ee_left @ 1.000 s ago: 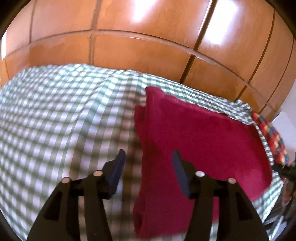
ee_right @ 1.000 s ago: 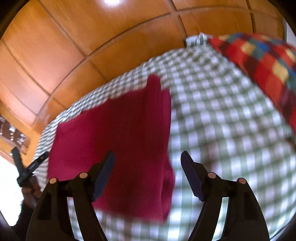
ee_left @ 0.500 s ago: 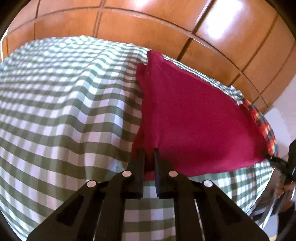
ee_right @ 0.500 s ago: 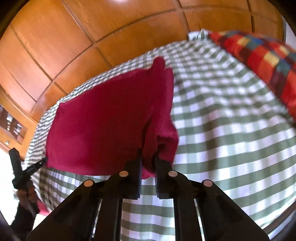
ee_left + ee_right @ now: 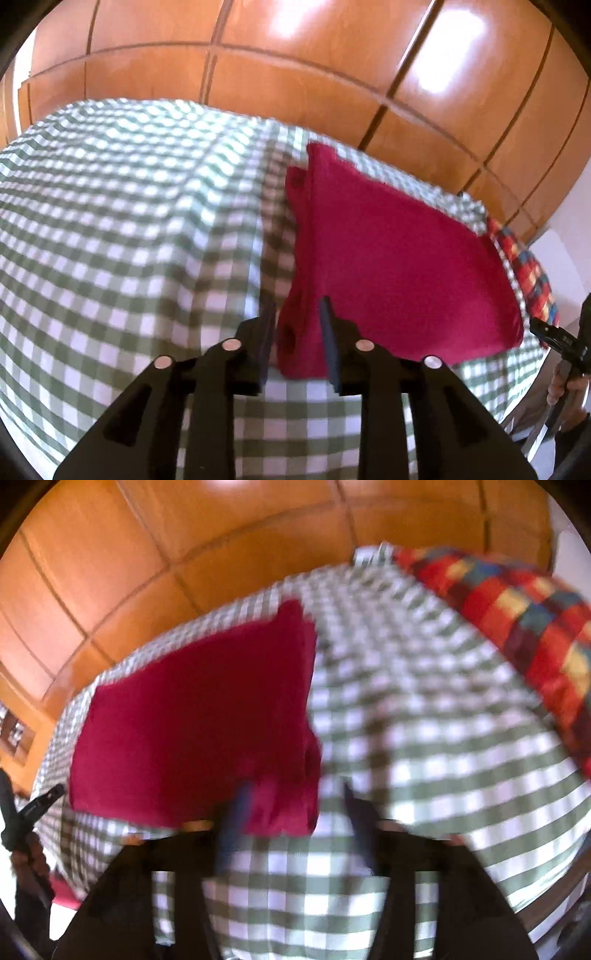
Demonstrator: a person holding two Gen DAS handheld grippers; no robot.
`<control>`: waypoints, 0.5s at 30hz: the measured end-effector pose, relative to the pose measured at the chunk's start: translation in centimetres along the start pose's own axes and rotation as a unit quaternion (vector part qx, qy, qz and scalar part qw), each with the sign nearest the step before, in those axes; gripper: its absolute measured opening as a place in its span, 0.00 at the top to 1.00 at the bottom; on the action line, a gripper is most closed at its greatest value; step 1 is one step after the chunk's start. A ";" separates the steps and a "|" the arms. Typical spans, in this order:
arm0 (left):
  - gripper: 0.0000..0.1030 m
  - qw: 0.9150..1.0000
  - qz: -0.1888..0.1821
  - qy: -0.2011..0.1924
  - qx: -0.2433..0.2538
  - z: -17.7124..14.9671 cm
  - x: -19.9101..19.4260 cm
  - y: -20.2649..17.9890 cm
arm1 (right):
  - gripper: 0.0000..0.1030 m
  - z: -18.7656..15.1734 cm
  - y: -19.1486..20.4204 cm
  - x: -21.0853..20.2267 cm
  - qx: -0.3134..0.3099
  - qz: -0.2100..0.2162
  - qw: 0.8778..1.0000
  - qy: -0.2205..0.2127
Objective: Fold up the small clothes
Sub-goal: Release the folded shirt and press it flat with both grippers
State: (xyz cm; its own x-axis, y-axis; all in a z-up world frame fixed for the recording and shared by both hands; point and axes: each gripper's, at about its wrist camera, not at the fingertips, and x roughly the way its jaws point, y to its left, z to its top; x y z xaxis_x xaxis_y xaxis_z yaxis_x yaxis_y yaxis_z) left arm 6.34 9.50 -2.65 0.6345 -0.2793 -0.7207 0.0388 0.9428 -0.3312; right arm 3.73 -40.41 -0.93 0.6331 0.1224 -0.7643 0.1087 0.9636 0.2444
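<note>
Cloth folded on the bed, both tools parted

Crimson garment (image 5: 399,266) lies flat on the green-checked bedcover (image 5: 129,221), right of centre in the left view. Left tool (image 5: 295,332) stands apart, its fingers straddling the garment's near corner. Right tool (image 5: 291,819), blurred, is also spread, the corner between its fingers. Multicoloured blanket (image 5: 517,620) fills the upper right.

The red garment (image 5: 399,258) is a plain, deep-red cloth folded into a roughly rectangular shape. It lies flat on the green-and-white checked cloth (image 5: 129,229). One side edge shows doubled layers, and its near corner is bunched and slightly raised.
</note>
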 end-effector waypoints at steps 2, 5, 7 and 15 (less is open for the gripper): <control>0.76 1.000 -0.003 -0.008 0.003 1.0 0.1 -0.5 | 0.38 0.9 1.0 -0.2 -0.007 0.008 1.000 -0.010; 0.73 1.000 -0.015 -0.018 0.016 2.9 1.1 -2.5 | 0.38 2.6 4.4 1.1 -0.042 0.022 0.999 -0.017; 0.72 0.999 -0.015 -0.022 0.029 3.9 1.9 -4.0 | 0.36 3.4 6.3 2.7 -0.064 0.021 0.998 -0.015; 0.71 0.998 -0.008 -0.018 0.058 7.9 6.9 -7.9 | 0.35 7.2 10.6 8.6 -0.070 0.008 0.997 -0.017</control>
State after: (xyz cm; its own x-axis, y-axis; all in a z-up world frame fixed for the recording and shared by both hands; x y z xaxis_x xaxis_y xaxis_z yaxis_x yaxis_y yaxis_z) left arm 16.55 1.54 -0.19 0.6599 -0.2903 -0.6930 0.1372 0.9534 -0.2687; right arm 15.84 -30.87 -0.66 0.6595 0.1319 -0.7400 -0.0080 0.9857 0.1685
